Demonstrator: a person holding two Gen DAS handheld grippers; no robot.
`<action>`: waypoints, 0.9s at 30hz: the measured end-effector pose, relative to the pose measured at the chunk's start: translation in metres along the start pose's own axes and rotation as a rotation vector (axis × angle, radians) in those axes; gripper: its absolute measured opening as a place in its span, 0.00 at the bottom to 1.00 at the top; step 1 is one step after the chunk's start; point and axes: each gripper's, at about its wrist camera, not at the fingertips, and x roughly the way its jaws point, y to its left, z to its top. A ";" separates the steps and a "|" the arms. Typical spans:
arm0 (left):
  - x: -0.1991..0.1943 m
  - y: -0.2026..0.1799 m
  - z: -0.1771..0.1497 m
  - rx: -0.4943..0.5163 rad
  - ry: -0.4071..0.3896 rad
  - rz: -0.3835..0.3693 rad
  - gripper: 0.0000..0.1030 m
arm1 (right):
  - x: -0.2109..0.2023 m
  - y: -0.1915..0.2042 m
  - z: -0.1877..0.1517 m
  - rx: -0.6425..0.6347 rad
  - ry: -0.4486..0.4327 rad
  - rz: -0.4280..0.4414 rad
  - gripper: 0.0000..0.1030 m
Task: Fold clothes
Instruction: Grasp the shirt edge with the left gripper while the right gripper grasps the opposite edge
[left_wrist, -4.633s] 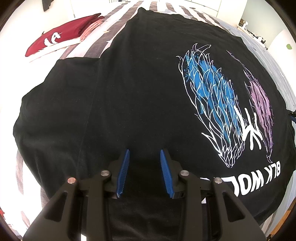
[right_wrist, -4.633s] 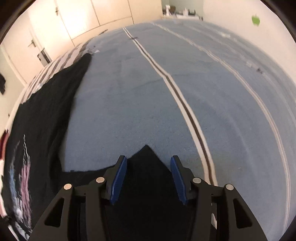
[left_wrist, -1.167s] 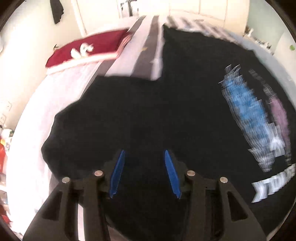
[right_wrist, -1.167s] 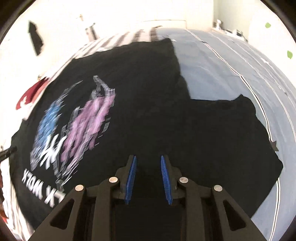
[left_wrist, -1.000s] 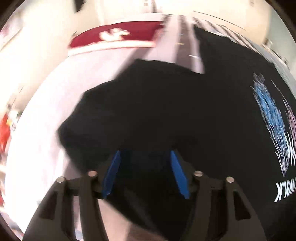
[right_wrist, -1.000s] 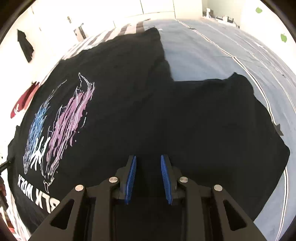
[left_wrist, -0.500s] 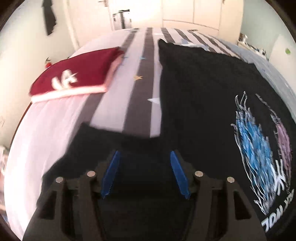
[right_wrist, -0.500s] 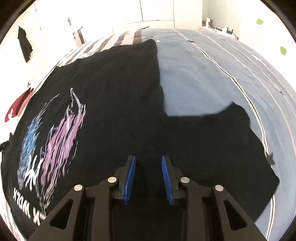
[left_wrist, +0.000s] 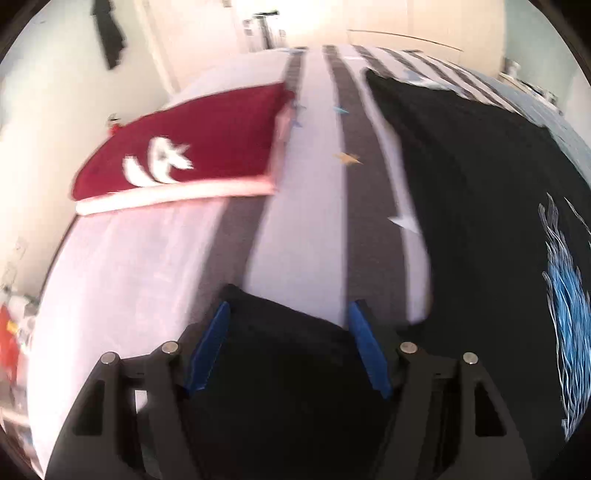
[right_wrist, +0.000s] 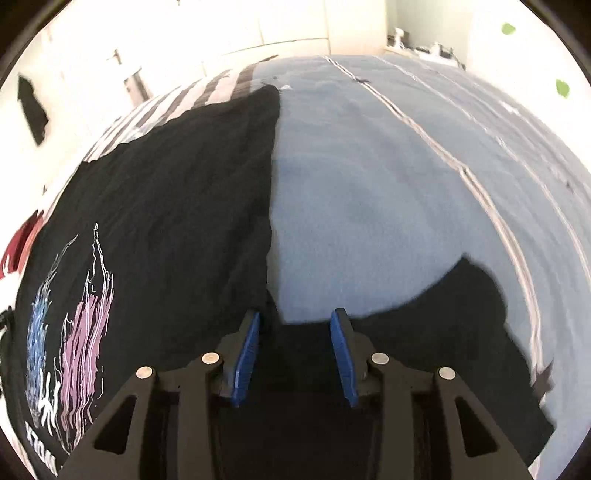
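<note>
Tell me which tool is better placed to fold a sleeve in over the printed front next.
Either, each for its own side. The left tool has the left sleeve lying between its opening jaws; the right tool likewise has the right sleeve. Neither yet pinches the black shirt.

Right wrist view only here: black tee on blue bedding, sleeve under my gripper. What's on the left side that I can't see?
Observer: The left gripper is over the other sleeve. Its jaws are opening, with the cloth between them and the pads apart from it.
Operator: What's the bedding like there?
Observer: Not blue: white with grey stripes and small stars, running up beside the tee.
Operator: Any other clothes?
Observer: A folded maroon garment with a white logo lies on a pale folded piece, apart from the tee. Your view only catches a red sliver of it at the left edge.
</note>
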 end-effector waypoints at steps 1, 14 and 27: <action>-0.002 0.004 0.002 -0.029 -0.003 -0.001 0.62 | -0.001 -0.004 0.004 0.001 -0.003 0.002 0.34; -0.063 -0.028 -0.004 -0.128 -0.066 -0.100 0.62 | -0.051 -0.104 -0.006 0.247 -0.039 -0.137 0.36; -0.125 -0.098 -0.078 -0.107 0.031 -0.131 0.62 | -0.092 -0.162 -0.120 0.360 0.045 -0.203 0.49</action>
